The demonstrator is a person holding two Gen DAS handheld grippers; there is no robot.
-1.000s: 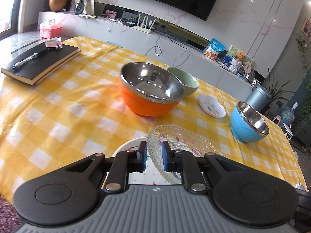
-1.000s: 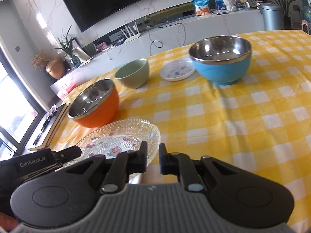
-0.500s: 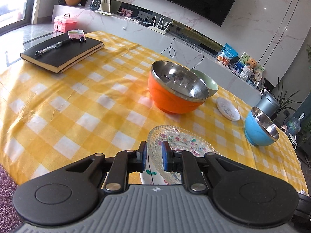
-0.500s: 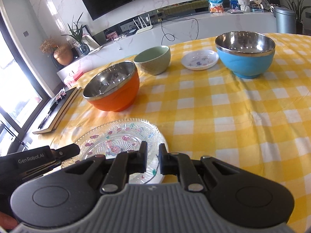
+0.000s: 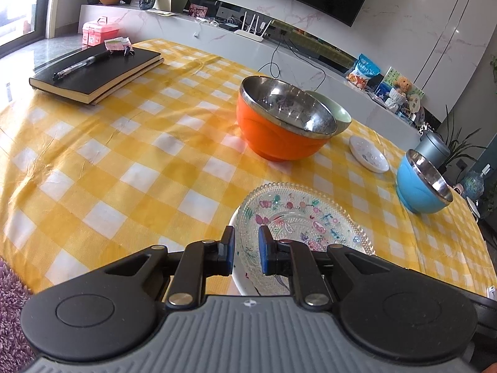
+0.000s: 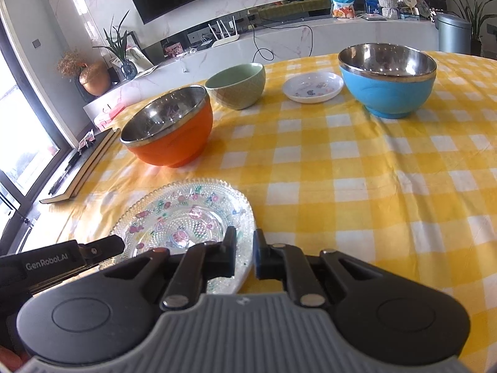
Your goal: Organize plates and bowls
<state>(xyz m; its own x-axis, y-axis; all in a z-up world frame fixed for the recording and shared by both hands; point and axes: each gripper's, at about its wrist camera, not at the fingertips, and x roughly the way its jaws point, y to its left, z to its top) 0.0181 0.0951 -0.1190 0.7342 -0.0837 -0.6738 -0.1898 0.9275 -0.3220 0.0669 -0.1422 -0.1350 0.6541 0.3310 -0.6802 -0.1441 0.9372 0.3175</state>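
Glass plate (image 5: 306,217): stacked on a white plate (image 5: 240,279) at the near tabletop (image 5: 124,155) edge.
Left hand-held gripper (image 5: 245,250): clenched on the glass plate's rim.
Right hand-held gripper (image 6: 243,256): clenched on the opposite rim.
Orange bowl (image 5: 279,124): seen beyond the glass plate.
Blue bowl (image 6: 386,77): placed far right of the glass plate.

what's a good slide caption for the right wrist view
Right claw and left claw at the patterned clear glass plate, stacked on a white plate.
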